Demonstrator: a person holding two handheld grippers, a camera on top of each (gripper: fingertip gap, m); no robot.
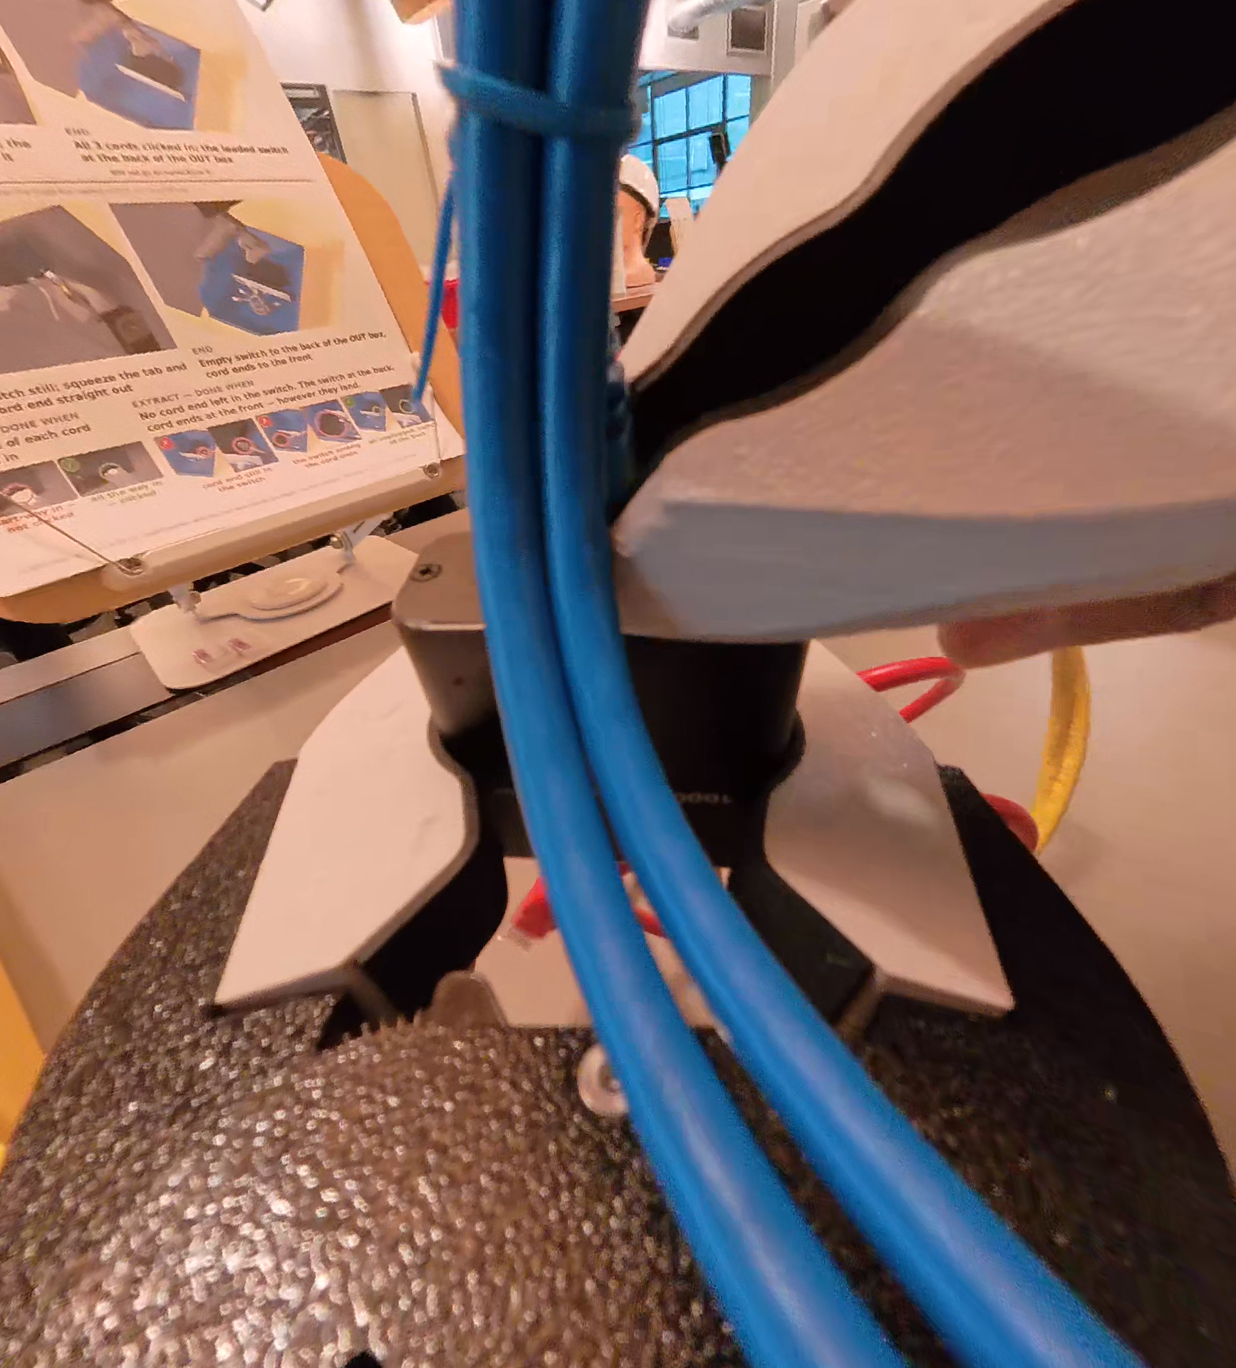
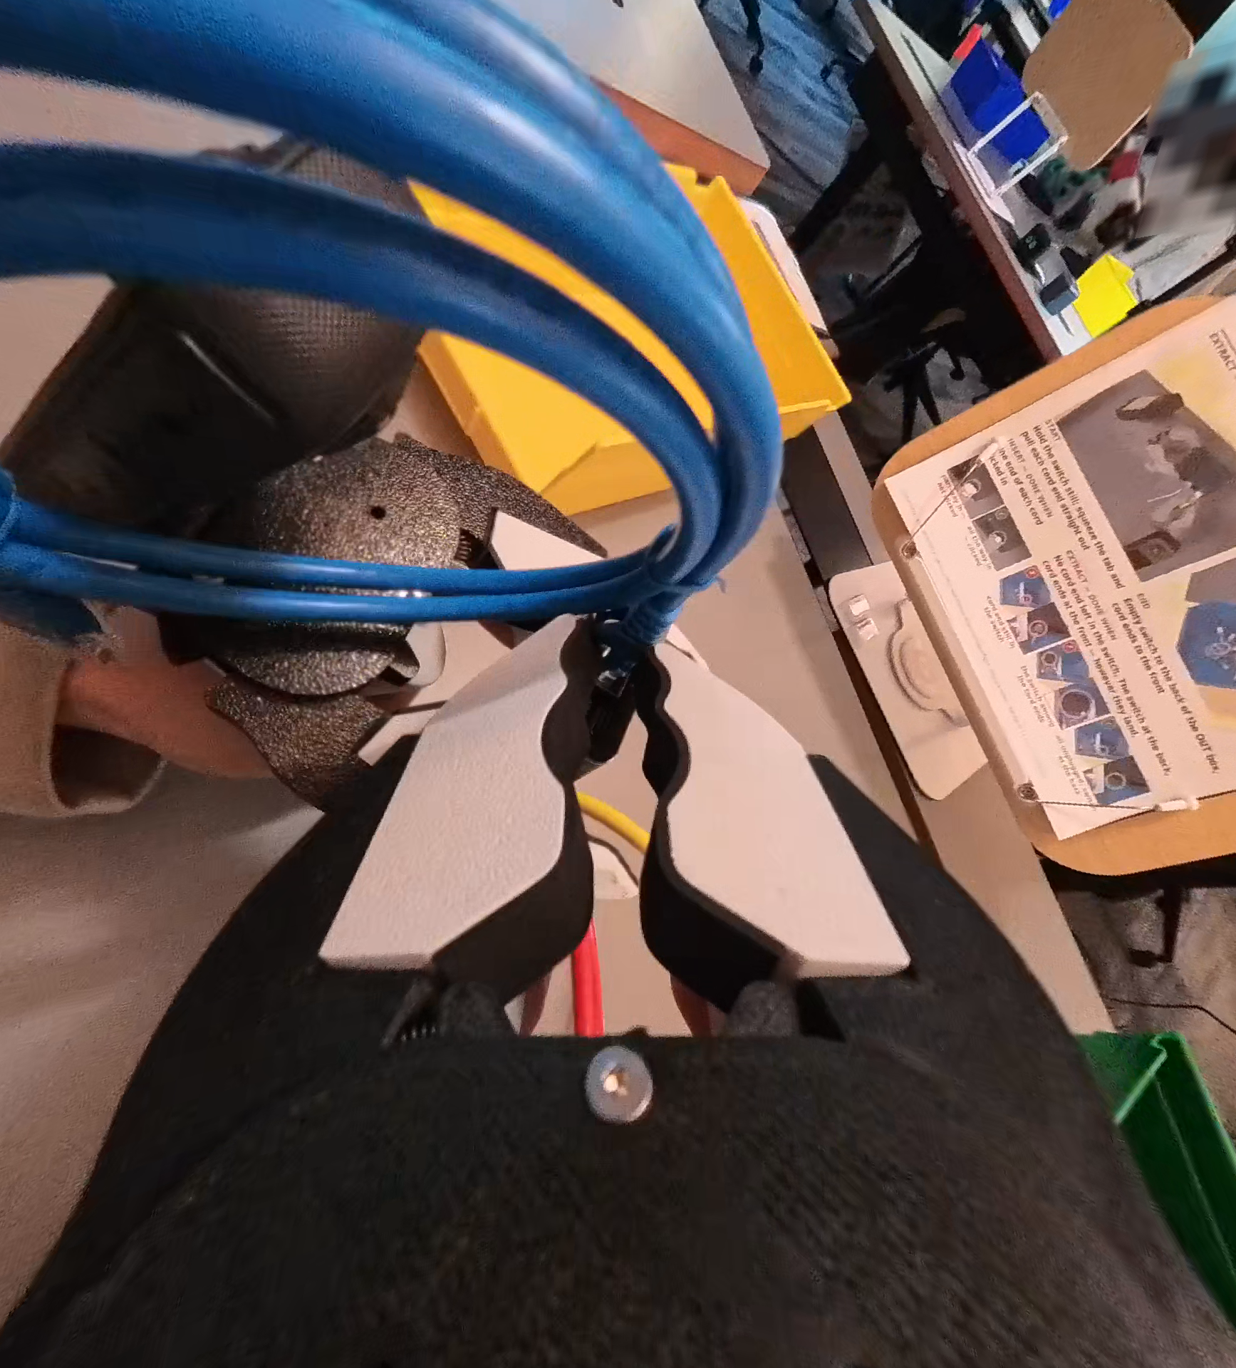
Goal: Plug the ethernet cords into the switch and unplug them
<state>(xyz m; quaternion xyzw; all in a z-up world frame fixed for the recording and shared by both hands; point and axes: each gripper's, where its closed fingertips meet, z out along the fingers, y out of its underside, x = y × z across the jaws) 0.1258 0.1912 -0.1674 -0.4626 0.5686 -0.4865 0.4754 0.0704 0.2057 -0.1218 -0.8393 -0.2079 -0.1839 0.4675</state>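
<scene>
A printed instruction sheet (image 2: pixel 1110 592) is clipped to a tilted wooden board (image 2: pixel 970 414) at the tabletop (image 2: pixel 748 651) edge; a yellow bin (image 2: pixel 548 414) is seen beyond; a green bin (image 2: pixel 1192 1155) is set lower right.

The blue cord (image 1: pixel 585 740) wears a smooth, faintly glossy plastic jacket; the left gripper (image 1: pixel 622 777) has matt pale finger plates on a black, rough, glittering pebbled body; the right gripper (image 2: pixel 618 681) carries matt black rubbery wavy pads (image 2: pixel 570 851); the instruction sheet (image 1: pixel 119 296) is matt paper on a smooth wooden board (image 1: pixel 407 281); the yellow bin (image 2: pixel 600 385) looks like smooth plastic
</scene>
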